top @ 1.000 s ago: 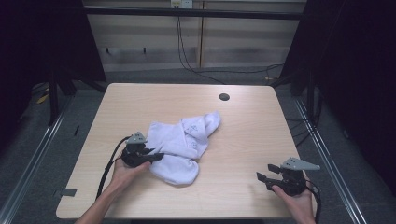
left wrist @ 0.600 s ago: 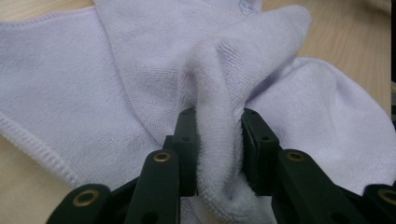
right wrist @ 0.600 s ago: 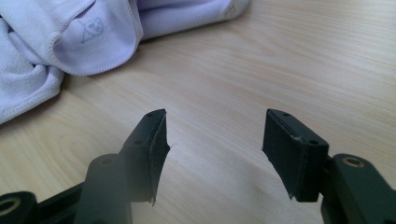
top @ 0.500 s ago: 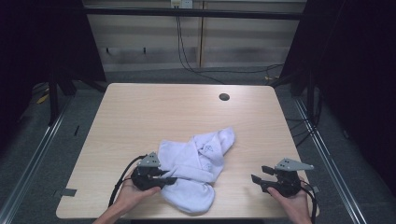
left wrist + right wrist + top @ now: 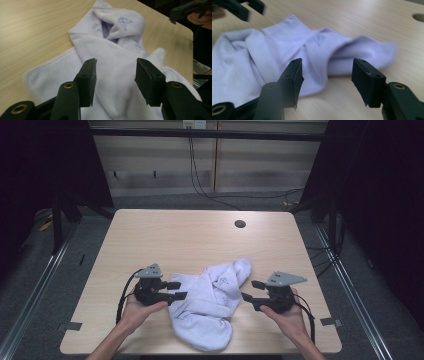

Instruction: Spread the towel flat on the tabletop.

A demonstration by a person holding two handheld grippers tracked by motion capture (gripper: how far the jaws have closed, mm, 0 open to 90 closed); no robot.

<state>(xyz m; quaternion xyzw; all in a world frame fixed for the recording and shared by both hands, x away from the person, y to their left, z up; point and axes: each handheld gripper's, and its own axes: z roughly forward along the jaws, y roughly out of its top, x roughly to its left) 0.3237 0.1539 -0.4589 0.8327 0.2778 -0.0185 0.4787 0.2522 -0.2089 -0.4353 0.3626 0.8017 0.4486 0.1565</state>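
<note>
The worktop (image 5: 165, 235) is showing pale wood grain under a smooth, matt finish. The cloth (image 5: 210, 307) is looking like soft, fleecy lilac fabric, matt, with a stitched hem and faint printed marks. The left hand-held gripper (image 5: 176, 290) and the right hand-held gripper (image 5: 251, 290) are looking like matt black plastic, with brassy metal rivets and rough-edged rubbery pads (image 5: 90, 77). Each is carrying a dull grey plate (image 5: 286, 278).

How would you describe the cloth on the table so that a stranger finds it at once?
On the wooden table, look at the near edge, between the person's two hands. There lies a crumpled pale lilac cloth with small blue printed drawings. It is the one soft thing there; the dark round hole is far behind it.
</note>
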